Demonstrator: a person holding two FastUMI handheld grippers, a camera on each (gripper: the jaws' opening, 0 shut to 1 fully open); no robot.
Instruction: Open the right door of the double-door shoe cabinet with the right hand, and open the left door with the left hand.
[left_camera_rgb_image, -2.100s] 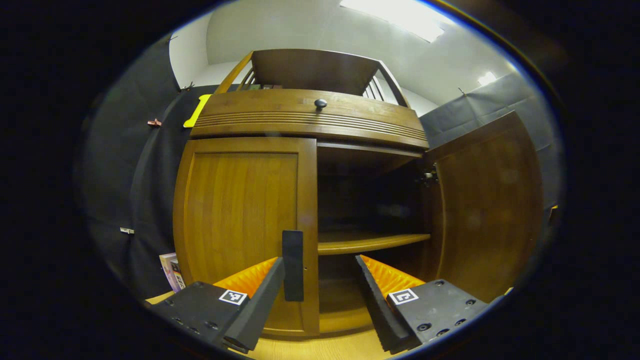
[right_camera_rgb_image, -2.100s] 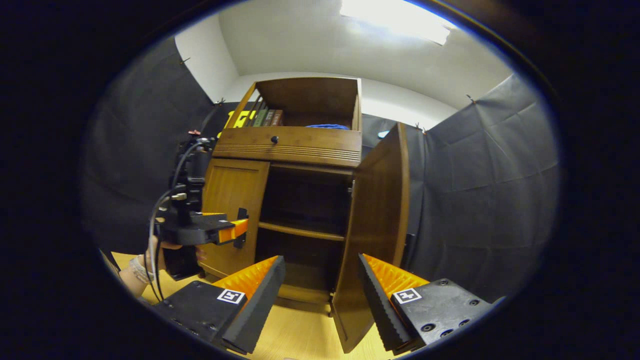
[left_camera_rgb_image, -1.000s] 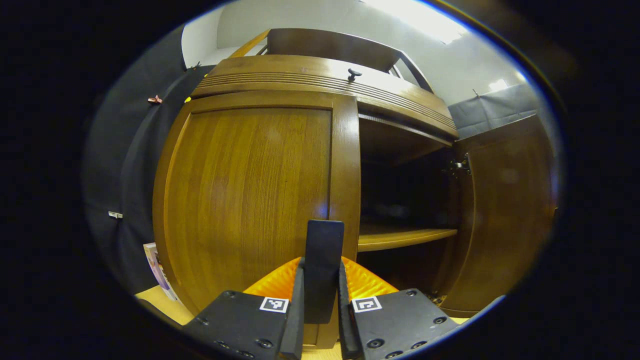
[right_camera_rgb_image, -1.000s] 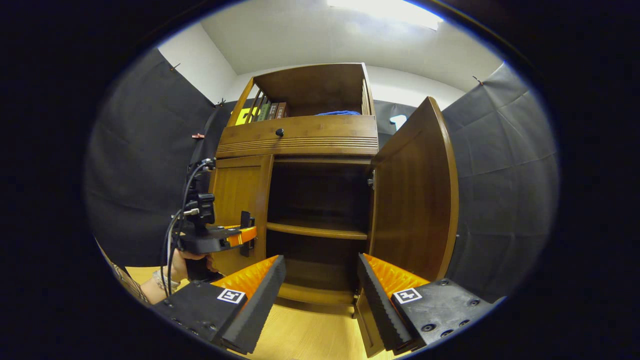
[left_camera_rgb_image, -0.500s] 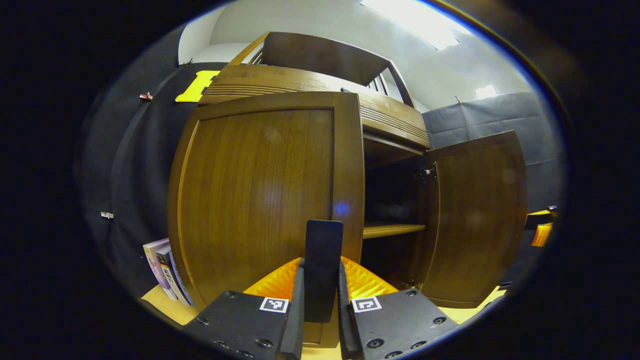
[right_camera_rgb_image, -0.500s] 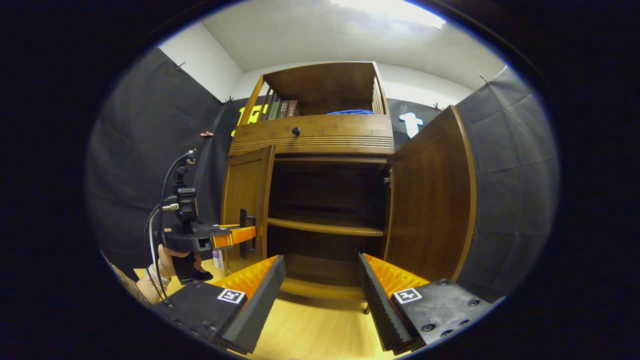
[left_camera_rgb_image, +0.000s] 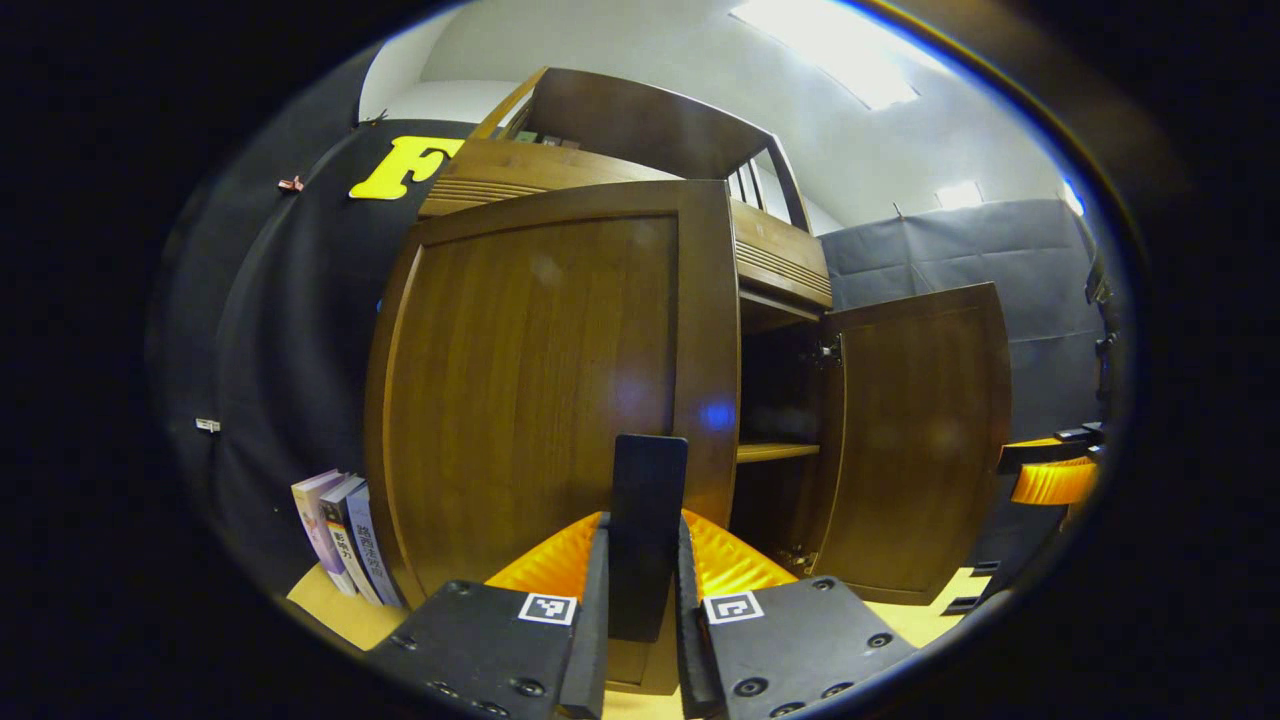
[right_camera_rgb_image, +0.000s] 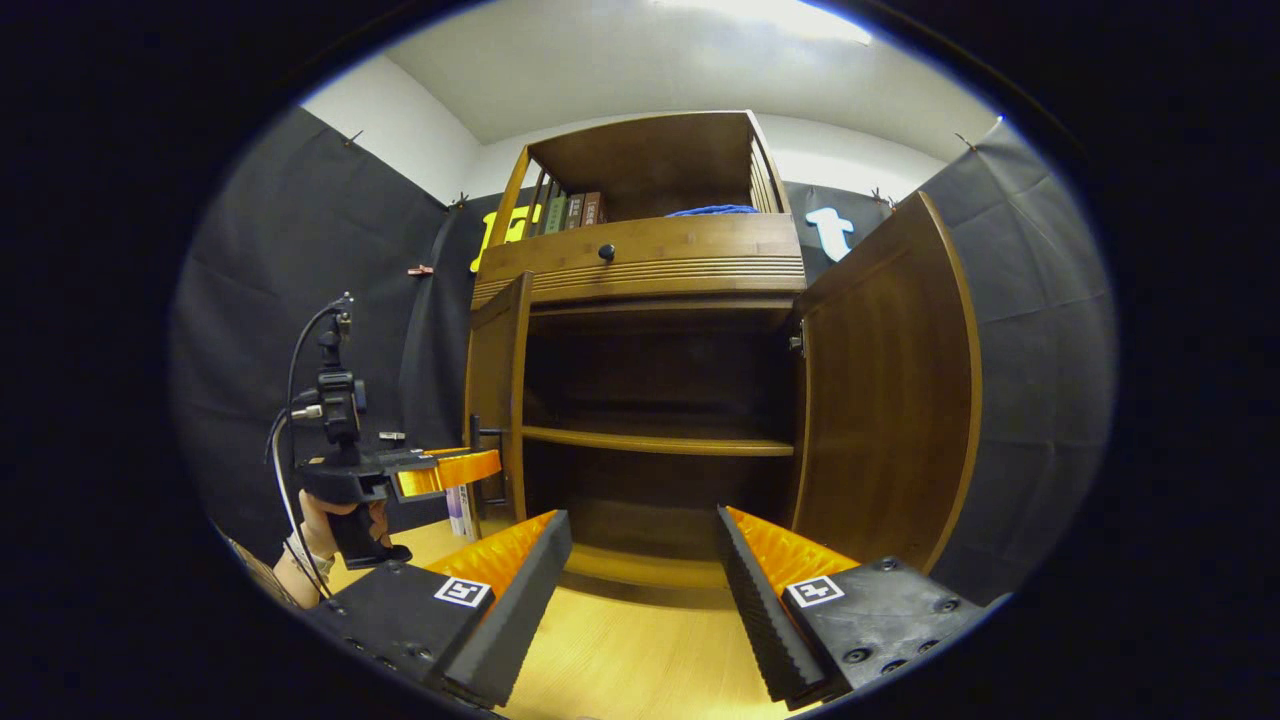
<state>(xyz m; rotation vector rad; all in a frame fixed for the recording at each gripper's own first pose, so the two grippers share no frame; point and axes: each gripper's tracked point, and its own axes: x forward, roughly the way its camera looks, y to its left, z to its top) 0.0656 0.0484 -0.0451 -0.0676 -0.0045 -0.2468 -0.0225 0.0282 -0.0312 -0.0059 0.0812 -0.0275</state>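
Swinging outward since half a second ago, the left door (left_camera_rgb_image: 545, 380) now stands well away from the cabinet front, and more of the dark inside shows past its edge. The left tool (left_camera_rgb_image: 640, 640) is clenched on the door's upright handle (left_camera_rgb_image: 648, 530), both fingers pressing its flat sides. In the right gripper view that same tool (right_camera_rgb_image: 450, 468) sits at the edge of the half-open left door (right_camera_rgb_image: 497, 400), held by a hand (right_camera_rgb_image: 330, 520). The right tool (right_camera_rgb_image: 640, 590) hangs released, its fingers spread wide over the pale wood floor (right_camera_rgb_image: 630, 660), facing the open shoe cabinet (right_camera_rgb_image: 650, 270). The right door (right_camera_rgb_image: 885, 400) is already swung fully out on its hinge.

Both doors are stiff panels of brown varnished wood with a raised frame around a flat grained centre, smooth and faintly glossy. I judge the left one moderately heavy but free on its hinges, so a steady pull along its arc should do. The handle is a slim, hard, dark bar with flat faces, the one sensible place to hold; the varnished panel itself would be slippery. Inside, a plain shelf (right_camera_rgb_image: 655, 440) crosses the middle. Some books (left_camera_rgb_image: 340, 535) stand on the floor just left of the cabinet.
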